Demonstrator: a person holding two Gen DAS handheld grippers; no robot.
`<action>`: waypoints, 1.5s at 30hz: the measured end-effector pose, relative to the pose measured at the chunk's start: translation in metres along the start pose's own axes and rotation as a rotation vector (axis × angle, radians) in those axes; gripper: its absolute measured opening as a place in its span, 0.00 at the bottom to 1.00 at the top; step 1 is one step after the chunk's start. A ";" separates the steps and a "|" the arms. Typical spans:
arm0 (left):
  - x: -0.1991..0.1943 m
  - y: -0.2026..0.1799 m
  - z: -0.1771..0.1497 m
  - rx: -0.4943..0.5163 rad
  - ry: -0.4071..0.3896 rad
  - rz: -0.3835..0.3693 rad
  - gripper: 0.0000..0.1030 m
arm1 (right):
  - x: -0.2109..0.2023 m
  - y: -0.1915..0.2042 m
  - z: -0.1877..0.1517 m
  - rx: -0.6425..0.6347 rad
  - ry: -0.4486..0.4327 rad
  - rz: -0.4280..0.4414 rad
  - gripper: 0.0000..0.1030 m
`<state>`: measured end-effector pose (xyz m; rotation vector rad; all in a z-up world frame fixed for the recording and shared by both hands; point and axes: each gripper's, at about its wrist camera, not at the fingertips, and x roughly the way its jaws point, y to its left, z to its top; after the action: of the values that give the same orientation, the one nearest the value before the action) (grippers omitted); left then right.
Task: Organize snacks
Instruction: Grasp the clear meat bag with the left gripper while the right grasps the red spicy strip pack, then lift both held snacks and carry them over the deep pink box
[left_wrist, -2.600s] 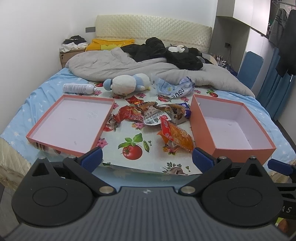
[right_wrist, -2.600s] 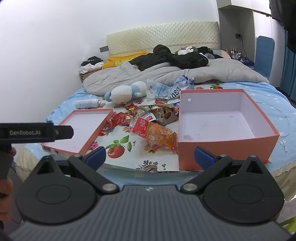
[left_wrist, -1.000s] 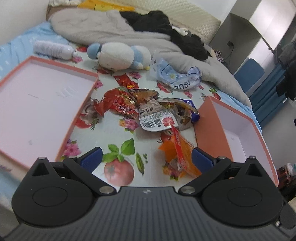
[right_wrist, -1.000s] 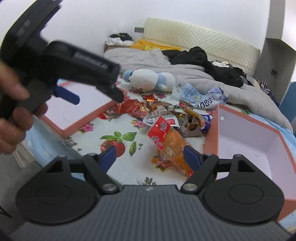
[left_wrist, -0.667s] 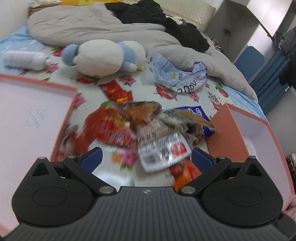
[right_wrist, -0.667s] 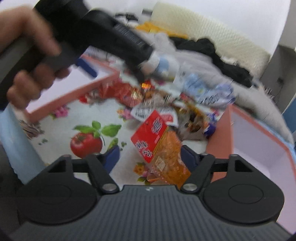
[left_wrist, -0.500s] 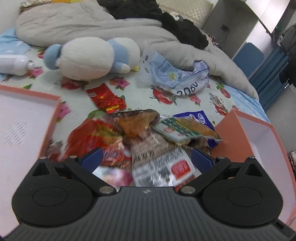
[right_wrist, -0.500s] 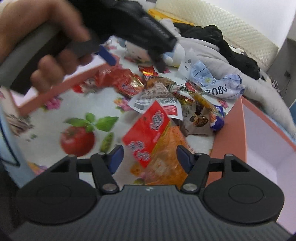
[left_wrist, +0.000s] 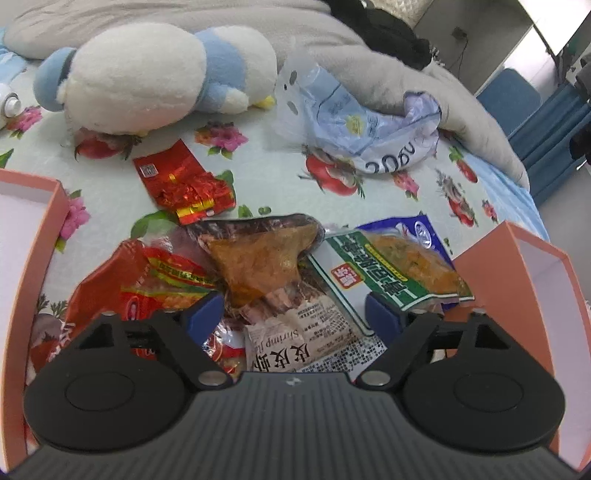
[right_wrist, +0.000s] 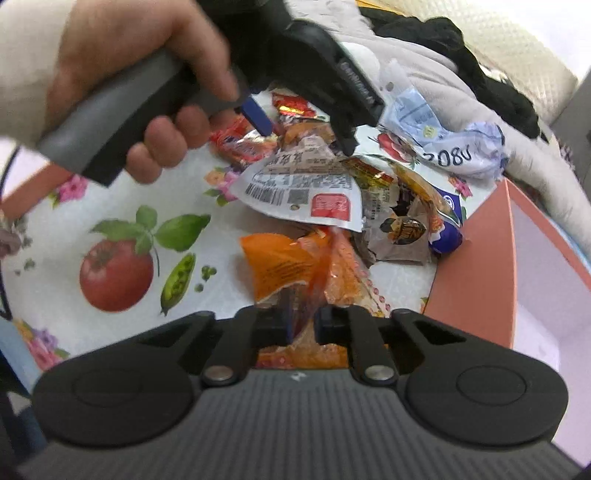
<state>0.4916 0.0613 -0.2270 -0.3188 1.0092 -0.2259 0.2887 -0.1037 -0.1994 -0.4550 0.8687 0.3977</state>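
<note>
A pile of snack packets lies on a fruit-print cloth (right_wrist: 110, 229) between two orange boxes. My left gripper (left_wrist: 293, 314) is open, low over the pile, its fingers either side of a brown packet (left_wrist: 258, 254) and a white shrimp packet (left_wrist: 291, 343). A green-label packet (left_wrist: 388, 273) and a red packet (left_wrist: 147, 288) lie beside them. My right gripper (right_wrist: 303, 325) is shut on an orange snack bag (right_wrist: 295, 266). The left gripper (right_wrist: 306, 122) and the hand holding it show in the right wrist view, above the white packet (right_wrist: 303, 188).
A shallow orange box (left_wrist: 37, 206) lies to the left and a deeper orange box (left_wrist: 517, 266) (right_wrist: 476, 280) to the right. A plush toy (left_wrist: 147, 74), a crumpled blue plastic bag (left_wrist: 362, 122), a small red packet (left_wrist: 184, 184) and a grey duvet lie behind the pile.
Both grippers moved forward and down onto the pile. My right gripper closed on the orange bag. My left gripper stayed open and came close over the brown and white packets.
</note>
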 end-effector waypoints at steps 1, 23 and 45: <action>0.002 0.000 -0.001 0.003 0.009 0.008 0.80 | -0.002 -0.003 0.000 0.018 -0.006 -0.001 0.06; -0.094 -0.009 -0.078 -0.031 -0.092 0.037 0.32 | -0.058 -0.057 -0.015 0.363 -0.183 0.086 0.03; -0.202 -0.021 -0.207 0.004 -0.158 0.009 0.03 | -0.121 -0.029 -0.060 0.525 -0.306 0.119 0.03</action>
<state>0.2100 0.0761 -0.1619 -0.3231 0.8538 -0.1911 0.1945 -0.1777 -0.1302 0.1415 0.6686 0.3216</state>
